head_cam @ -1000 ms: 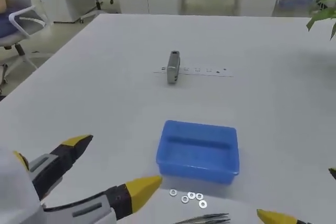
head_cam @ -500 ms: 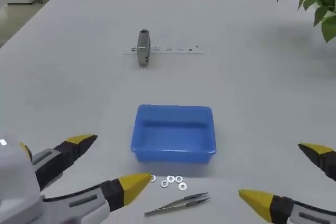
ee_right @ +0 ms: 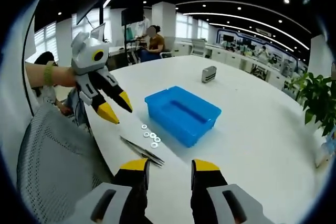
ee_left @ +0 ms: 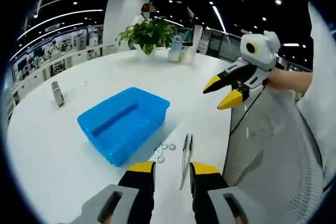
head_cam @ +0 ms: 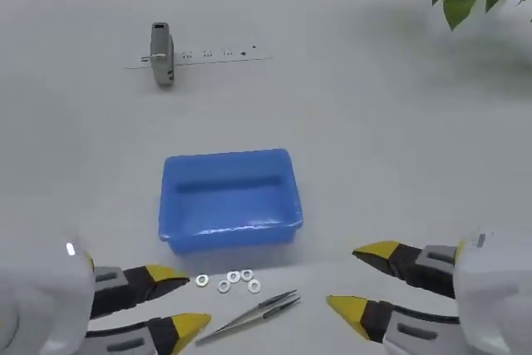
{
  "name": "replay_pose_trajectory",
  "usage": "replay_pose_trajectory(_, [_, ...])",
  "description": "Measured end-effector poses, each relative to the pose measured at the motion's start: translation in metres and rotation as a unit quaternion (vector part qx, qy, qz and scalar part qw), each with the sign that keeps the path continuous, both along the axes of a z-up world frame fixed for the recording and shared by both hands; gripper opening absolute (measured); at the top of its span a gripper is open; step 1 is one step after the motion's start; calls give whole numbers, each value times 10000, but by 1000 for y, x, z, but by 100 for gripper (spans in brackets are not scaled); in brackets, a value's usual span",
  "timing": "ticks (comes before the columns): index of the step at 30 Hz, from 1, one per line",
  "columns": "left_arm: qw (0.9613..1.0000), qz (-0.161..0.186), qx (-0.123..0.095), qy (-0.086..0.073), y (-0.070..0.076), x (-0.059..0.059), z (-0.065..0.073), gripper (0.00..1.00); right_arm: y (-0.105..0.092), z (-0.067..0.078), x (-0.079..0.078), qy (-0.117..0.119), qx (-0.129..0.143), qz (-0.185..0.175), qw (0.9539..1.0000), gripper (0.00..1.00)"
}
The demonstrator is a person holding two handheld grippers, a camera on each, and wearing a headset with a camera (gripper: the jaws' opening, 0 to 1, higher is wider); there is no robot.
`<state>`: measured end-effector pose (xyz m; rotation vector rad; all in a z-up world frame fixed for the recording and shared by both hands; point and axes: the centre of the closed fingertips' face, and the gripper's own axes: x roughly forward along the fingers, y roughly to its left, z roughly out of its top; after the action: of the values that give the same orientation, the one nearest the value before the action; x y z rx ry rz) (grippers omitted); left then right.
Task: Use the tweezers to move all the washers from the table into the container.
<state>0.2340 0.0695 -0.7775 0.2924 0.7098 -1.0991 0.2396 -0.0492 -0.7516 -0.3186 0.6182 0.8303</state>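
Head view: the left gripper (head_cam: 196, 298) and the right gripper (head_cam: 342, 276) are held at the near edge of the white table (head_cam: 391, 139), each with its jaws parted and nothing between them. The tweezers (head_cam: 249, 313) lie flat on the table between the two grippers, touched by neither. The washers (head_cam: 229, 280), a small cluster, lie just ahead of the left gripper's tips, beside the tweezers. The blue container (head_cam: 229, 197) stands farther ahead of both grippers, just beyond the washers.
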Motion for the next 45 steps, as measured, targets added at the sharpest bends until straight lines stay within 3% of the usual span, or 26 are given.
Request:
replay_pose_trajectory(2, [9996,-219,183,-48,-1,-4,-8,14,4,-4,-3,32,-75,77,9999,27])
replay_pose_trajectory(4, [9993,-286,254,39,-3,-7,-16,11,6,-7,-6,57,-190,162,9997,27])
replay_pose_trajectory(6, [9971,-488,582,-37,-2,-10,-25,12,6,-8,-8,65,-268,212,9994,26])
replay_pose_trajectory(7, [9951,-633,757,-13,-1,-14,-31,11,6,-9,-8,68,-286,220,9993,25])
replay_pose_trajectory(11, [9867,-1000,1267,-210,2,-18,-44,8,4,-9,-9,98,-312,200,9993,25])
replay_pose_trajectory(15, [9817,-1165,1464,-358,1,-19,-50,0,1,-10,-10,122,-372,196,9990,24])
replay_pose_trajectory(16, [9791,-1231,1552,-469,2,-17,-52,0,1,-11,-10,119,-400,203,9989,24])
replay_pose_trajectory(17, [9790,-1292,1491,-511,0,-18,-50,0,0,-10,-10,113,-418,210,9988,24])
replay_pose_trajectory(22, [9800,-1259,1486,-409,0,-15,-49,0,2,-10,-11,112,-432,253,9987,23])
replay_pose_trajectory(24, [9800,-1299,1440,-454,1,-15,-42,0,3,-11,-12,112,-454,307,9984,22])
replay_pose_trajectory(28, [9821,-1300,1207,-628,-3,-13,-16,0,10,-13,-13,95,-471,481,9977,20])
replay_pose_trajectory(35, [9801,-1451,1060,-839,-13,-16,21,0,23,-18,-13,94,-576,980,9935,19])
replay_pose_trajectory(44, [9753,-1697,1090,-906,-30,-25,44,0,58,-31,-17,153,-594,1997,9779,17])
replay_pose_trajectory(45, [9751,-1708,1086,-910,-32,-26,46,0,64,-33,-20,198,-581,2194,9737,18])
